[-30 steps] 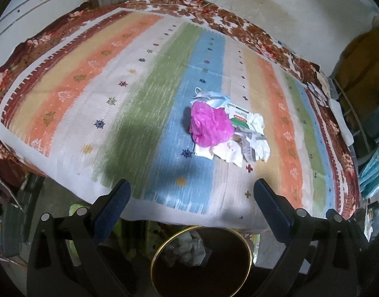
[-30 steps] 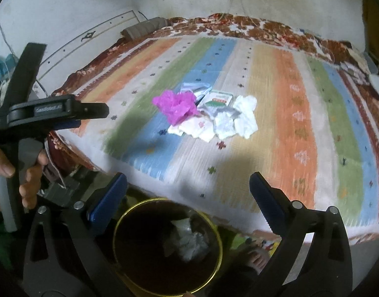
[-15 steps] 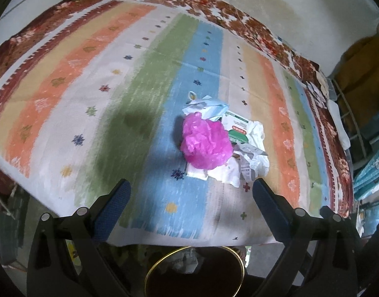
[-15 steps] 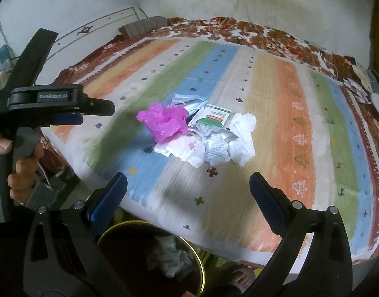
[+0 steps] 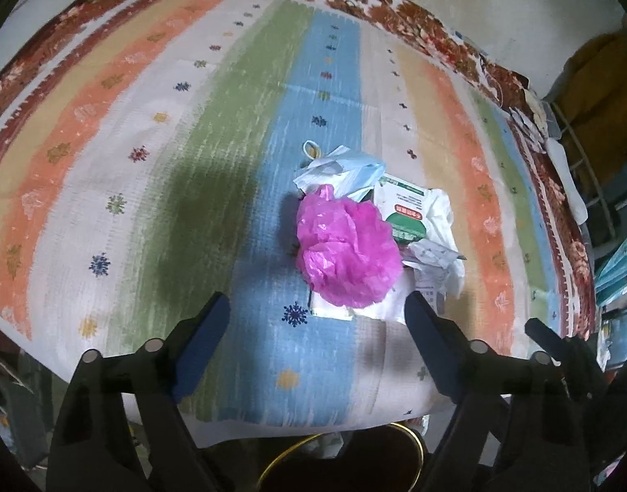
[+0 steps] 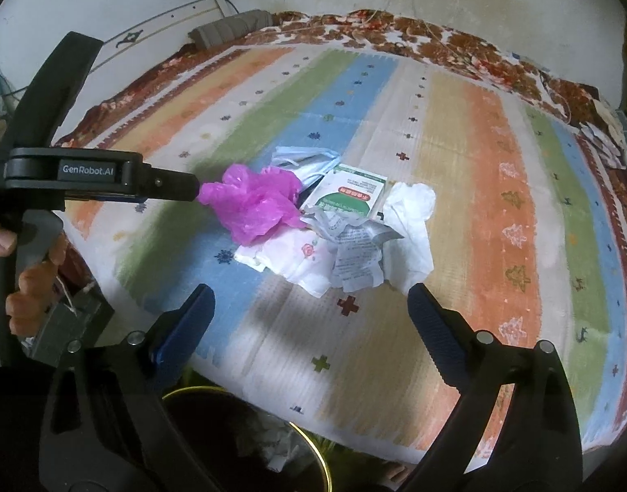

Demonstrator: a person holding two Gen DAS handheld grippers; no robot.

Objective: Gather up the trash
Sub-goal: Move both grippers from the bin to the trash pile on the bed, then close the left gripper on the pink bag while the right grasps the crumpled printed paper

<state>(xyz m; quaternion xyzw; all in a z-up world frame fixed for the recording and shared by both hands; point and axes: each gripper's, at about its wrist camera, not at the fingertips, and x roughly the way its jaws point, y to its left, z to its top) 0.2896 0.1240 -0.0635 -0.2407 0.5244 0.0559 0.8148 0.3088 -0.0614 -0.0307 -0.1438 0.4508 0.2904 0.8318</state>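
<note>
Trash lies in a small heap on the striped bedspread [image 6: 489, 213], over its blue and pale stripes and near the front edge. A crumpled pink plastic bag [image 5: 348, 252] sits at the heap's left side, with a green-and-white packet [image 6: 346, 194] just beside it and a pale blue face mask [image 5: 346, 170] behind. White tissue [image 6: 412, 221], a creased printed paper [image 6: 356, 260] and a flowered white wrapper [image 6: 295, 256] spread along the heap's near side, all touching one another.

The left gripper [image 5: 317, 330] hovers over the bedspread with its jaws spread wide and nothing between them; in the right wrist view its tip reaches the pink bag's left edge (whether it touches cannot be told). The right gripper [image 6: 309, 320] is likewise wide open and empty, just short of the heap.

Below the bed's edge stands a dark bin with a gold rim [image 6: 313, 451], crumpled paper inside it.
</note>
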